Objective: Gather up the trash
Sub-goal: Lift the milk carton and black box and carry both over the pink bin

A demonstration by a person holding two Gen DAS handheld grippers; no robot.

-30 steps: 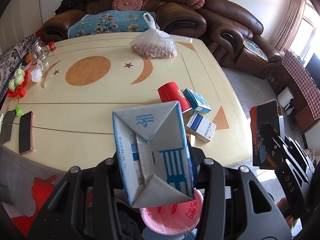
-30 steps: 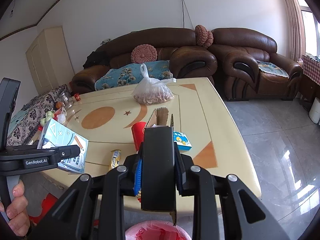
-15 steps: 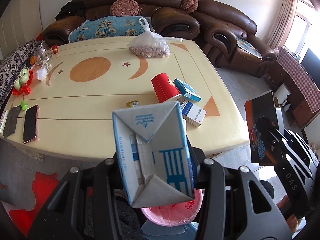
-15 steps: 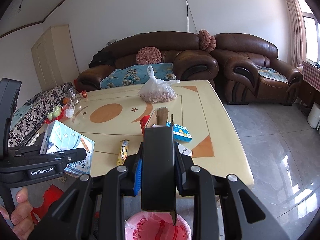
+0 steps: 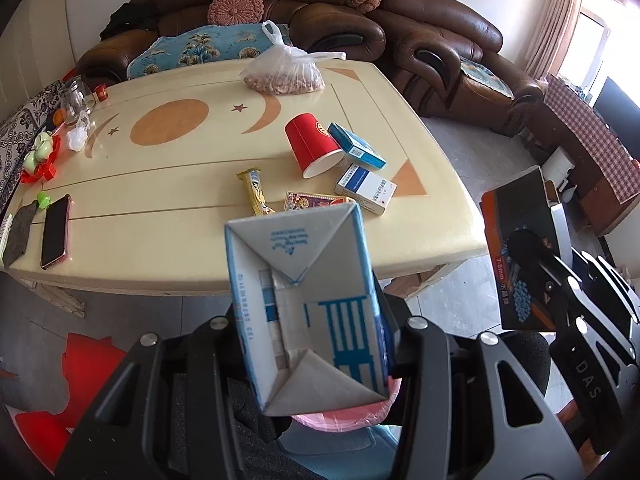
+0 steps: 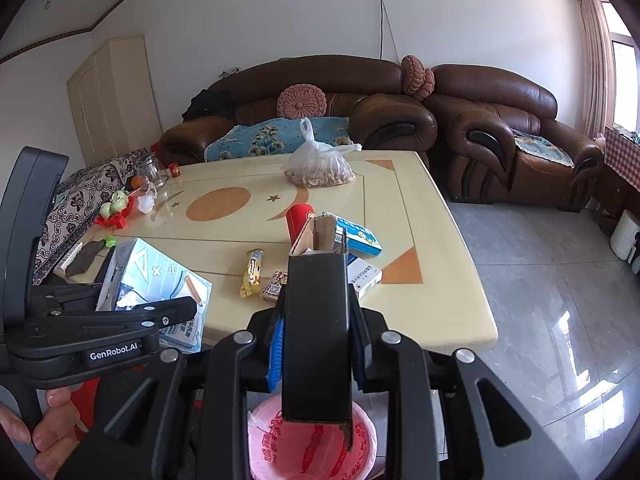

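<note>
Here, in the left wrist view, the left gripper (image 5: 316, 332) is clamped on a blue-and-white carton (image 5: 308, 308), held off the table (image 5: 160, 208) edge above a pink-lined bin (image 5: 340, 414) (mostly hidden). In the right wrist view, the right gripper (image 6: 316, 350) pinches a black box (image 6: 318, 332) directly over the same bin (image 6: 312, 440).

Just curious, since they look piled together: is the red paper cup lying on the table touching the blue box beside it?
Touching. In the left wrist view the blue box leans against the red cup near its rim, no gap showing.
</note>
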